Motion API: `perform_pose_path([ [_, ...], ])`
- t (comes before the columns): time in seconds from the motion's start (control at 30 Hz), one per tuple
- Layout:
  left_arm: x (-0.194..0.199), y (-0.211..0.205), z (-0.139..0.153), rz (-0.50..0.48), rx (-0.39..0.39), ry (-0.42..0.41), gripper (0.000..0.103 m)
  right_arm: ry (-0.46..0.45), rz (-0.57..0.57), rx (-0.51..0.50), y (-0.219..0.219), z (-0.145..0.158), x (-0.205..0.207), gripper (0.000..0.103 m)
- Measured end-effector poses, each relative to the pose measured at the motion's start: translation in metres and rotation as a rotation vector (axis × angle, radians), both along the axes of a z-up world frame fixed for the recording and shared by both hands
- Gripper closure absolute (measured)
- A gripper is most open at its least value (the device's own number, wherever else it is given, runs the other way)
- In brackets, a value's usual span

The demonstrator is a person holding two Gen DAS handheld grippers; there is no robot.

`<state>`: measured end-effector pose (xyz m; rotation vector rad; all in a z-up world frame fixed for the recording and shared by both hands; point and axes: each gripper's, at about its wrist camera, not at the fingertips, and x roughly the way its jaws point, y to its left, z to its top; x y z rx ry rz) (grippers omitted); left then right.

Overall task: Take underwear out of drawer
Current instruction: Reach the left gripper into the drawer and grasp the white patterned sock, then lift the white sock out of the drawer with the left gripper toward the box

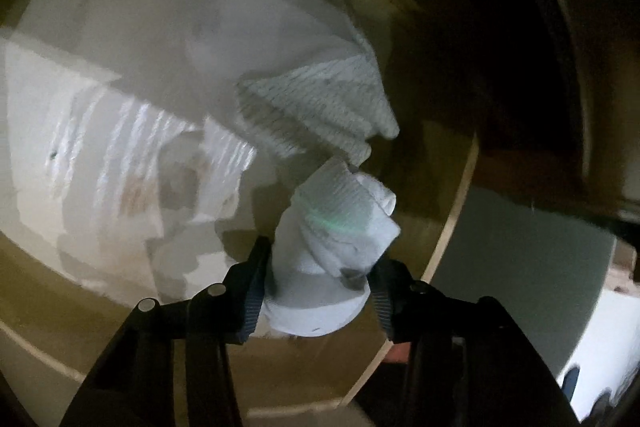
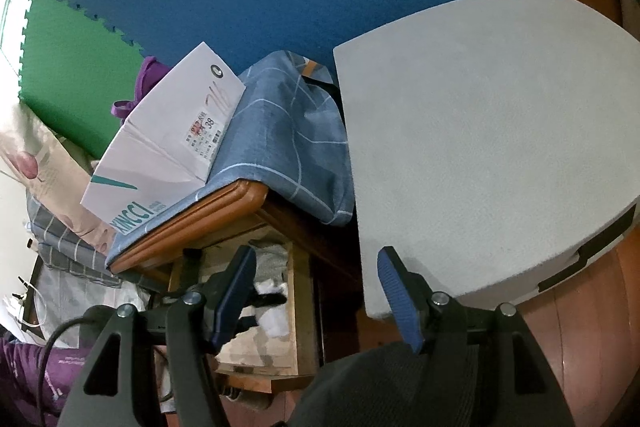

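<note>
Dim wooden drawer (image 1: 452, 211), seen from above by the left wrist camera, with its pale rim curving from 7 o'clock round to 3 o'clock. At centre, your left gripper (image 1: 316, 279) pinches a bunched white underwear piece (image 1: 340, 227) — the jaws are closed in on its lower folds, one pad on each flank, so the cloth stands up in a twisted knot above the fingers. Grasping low on the bundle, I judge, is meant to gather several layers at once so that it lifts out whole. The fabric is soft, ribbed knit, matte, with rolled edges at 2 o'clock of the bundle. Just beyond it, toward 12 o'clock, a second folded garment (image 1: 316, 107) lies in the drawer, also white and finely ribbed; whether the two touch cannot be told. At 9 o'clock, glossy crinkled plastic packets (image 1: 120, 147) catch the light — smooth and stiff against the limp cloth.

From the right wrist camera, your right gripper (image 2: 318, 297) hangs with its jaws spread and nothing between them, held clear of the work. Below its blue ridged pads (image 2: 400, 303), at 7 o'clock, the open drawer shows under a wooden cabinet top (image 2: 192, 223) draped in blue checked cloth (image 2: 280, 131), with a white paper bag (image 2: 168, 139) on it. A grey felt-like board (image 2: 488, 147) fills 3 o'clock.
</note>
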<state>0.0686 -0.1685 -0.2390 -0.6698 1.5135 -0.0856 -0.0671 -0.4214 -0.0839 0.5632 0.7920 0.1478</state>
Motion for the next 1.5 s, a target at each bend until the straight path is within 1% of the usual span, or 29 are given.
perform_pose_path([
  [0.1, -0.002, 0.012, 0.008, -0.05, -0.008, -0.019, 0.06, 0.005, 0.002, -0.004, 0.002, 0.0, 0.002, 0.038],
  [0.17, -0.001, 0.019, 0.012, -0.064, -0.016, -0.028, 0.06, 0.01, 0.003, -0.011, 0.003, 0.0, 0.003, 0.038],
  [0.33, -0.003, 0.041, 0.015, -0.066, -0.003, -0.062, 0.06, 0.027, 0.0, -0.027, 0.006, -0.002, 0.006, 0.038],
  [0.4, -0.004, 0.047, 0.017, -0.065, -0.007, -0.063, 0.06, 0.039, 0.0, -0.042, 0.008, -0.002, 0.008, 0.038],
  [0.5, -0.011, 0.058, 0.015, -0.082, 0.008, -0.086, 0.06, 0.058, 0.0, -0.065, 0.01, -0.004, 0.011, 0.038],
  [0.7, -0.013, 0.08, 0.024, -0.106, 0.025, -0.124, 0.06, 0.07, -0.003, -0.091, 0.014, -0.003, 0.013, 0.038],
  [0.73, -0.017, 0.078, 0.025, -0.107, 0.027, -0.128, 0.06, 0.072, -0.004, -0.095, 0.014, -0.003, 0.014, 0.038],
  [0.87, -0.024, 0.093, 0.03, -0.115, 0.042, -0.152, 0.06, 0.078, -0.007, -0.111, 0.016, -0.003, 0.015, 0.038],
  [0.9, -0.033, 0.091, 0.026, -0.114, 0.046, -0.157, 0.06, 0.079, -0.008, -0.115, 0.016, -0.002, 0.015, 0.038],
  [0.97, -0.038, 0.105, 0.03, -0.099, 0.045, -0.162, 0.059, 0.083, -0.009, -0.125, 0.018, -0.002, 0.016, 0.038],
  [1.03, -0.053, 0.111, 0.047, -0.081, 0.042, -0.16, 0.059, 0.086, -0.011, -0.134, 0.019, -0.002, 0.016, 0.038],
  [1.1, -0.059, 0.125, 0.048, -0.052, 0.033, -0.156, 0.059, 0.09, -0.014, -0.143, 0.02, -0.001, 0.017, 0.038],
  [1.17, -0.065, 0.136, 0.057, -0.038, 0.035, -0.178, 0.059, 0.093, -0.016, -0.151, 0.022, -0.001, 0.018, 0.038],
  [1.23, -0.071, 0.147, 0.066, -0.015, 0.011, -0.191, 0.059, 0.096, -0.017, -0.16, 0.023, -0.001, 0.018, 0.038],
  [1.3, -0.075, 0.15, 0.074, -0.005, -0.005, -0.213, 0.059, 0.098, -0.018, -0.167, 0.024, -0.001, 0.019, 0.038],
  [1.4, -0.083, 0.151, 0.098, -0.029, -0.005, -0.284, 0.059, 0.101, -0.018, -0.176, 0.025, -0.001, 0.02, 0.037],
  [1.5, -0.096, 0.15, 0.134, -0.067, 0.009, -0.38, 0.059, 0.103, -0.018, -0.18, 0.025, -0.001, 0.02, 0.037],
])
